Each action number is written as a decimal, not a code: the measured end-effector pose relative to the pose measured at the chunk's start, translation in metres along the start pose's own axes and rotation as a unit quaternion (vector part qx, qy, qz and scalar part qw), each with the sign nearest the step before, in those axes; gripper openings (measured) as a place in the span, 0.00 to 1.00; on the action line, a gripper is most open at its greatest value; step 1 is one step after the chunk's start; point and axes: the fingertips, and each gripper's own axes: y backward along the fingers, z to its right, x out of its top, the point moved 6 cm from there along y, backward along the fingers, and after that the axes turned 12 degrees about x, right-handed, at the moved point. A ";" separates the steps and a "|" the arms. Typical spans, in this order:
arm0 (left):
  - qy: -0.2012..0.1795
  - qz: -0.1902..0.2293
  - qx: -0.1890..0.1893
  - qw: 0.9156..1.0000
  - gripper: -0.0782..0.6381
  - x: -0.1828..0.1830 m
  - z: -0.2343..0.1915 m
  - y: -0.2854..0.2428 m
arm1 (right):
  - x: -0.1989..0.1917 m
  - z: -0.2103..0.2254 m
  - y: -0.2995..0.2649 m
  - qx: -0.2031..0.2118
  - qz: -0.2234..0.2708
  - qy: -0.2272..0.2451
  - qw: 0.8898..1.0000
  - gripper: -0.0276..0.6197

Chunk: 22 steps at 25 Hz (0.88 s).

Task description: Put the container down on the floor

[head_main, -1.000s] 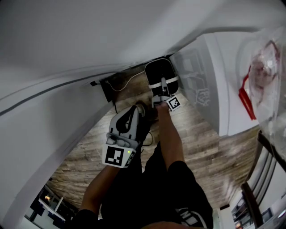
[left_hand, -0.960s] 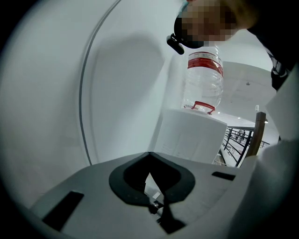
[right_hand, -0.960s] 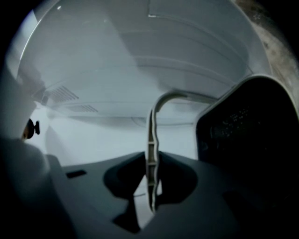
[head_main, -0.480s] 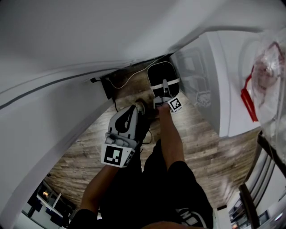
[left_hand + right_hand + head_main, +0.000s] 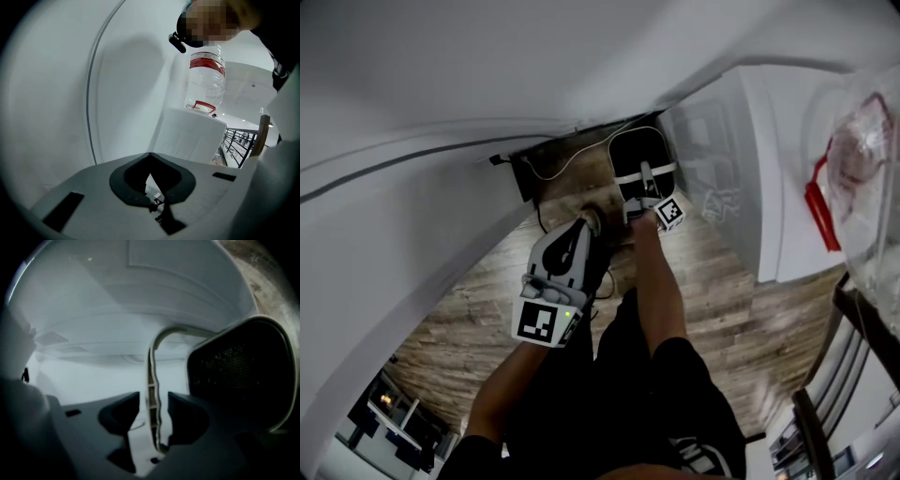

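The black container (image 5: pixel 639 152) stands on the wood floor by the wall, its white handle (image 5: pixel 645 172) arched over it. My right gripper (image 5: pixel 644 187) is at that handle. In the right gripper view the handle (image 5: pixel 153 390) runs upright between the jaws of the right gripper (image 5: pixel 153 409), which are opening, with a gap on each side of it. The container's dark meshed body (image 5: pixel 239 376) fills the right. My left gripper (image 5: pixel 587 225) hangs nearer to me over the floor. In its own view the left gripper (image 5: pixel 150 161) has its tips together and holds nothing.
A white cabinet (image 5: pixel 741 169) carrying a clear water bottle (image 5: pixel 205 77) stands at the right. A black box (image 5: pixel 528 180) with a white cable (image 5: pixel 572 165) lies at the wall's foot, left of the container. A curved white wall (image 5: pixel 412 216) closes the left side.
The left gripper has drifted slightly. The right gripper stays at the container's handle, and the container has not moved.
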 end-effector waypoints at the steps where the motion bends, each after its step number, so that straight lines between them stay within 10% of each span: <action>1: 0.000 0.000 0.002 1.000 0.15 0.000 0.000 0.001 | -0.001 0.000 0.001 -0.010 0.002 0.001 1.000 0.33; 15: 0.001 0.005 0.012 1.000 0.15 0.013 0.008 0.036 | -0.011 -0.020 0.042 -0.076 0.004 0.011 0.997 0.40; 22: 0.001 0.025 0.025 0.999 0.15 0.048 0.034 0.080 | -0.016 -0.079 0.088 -0.137 -0.068 0.094 0.984 0.40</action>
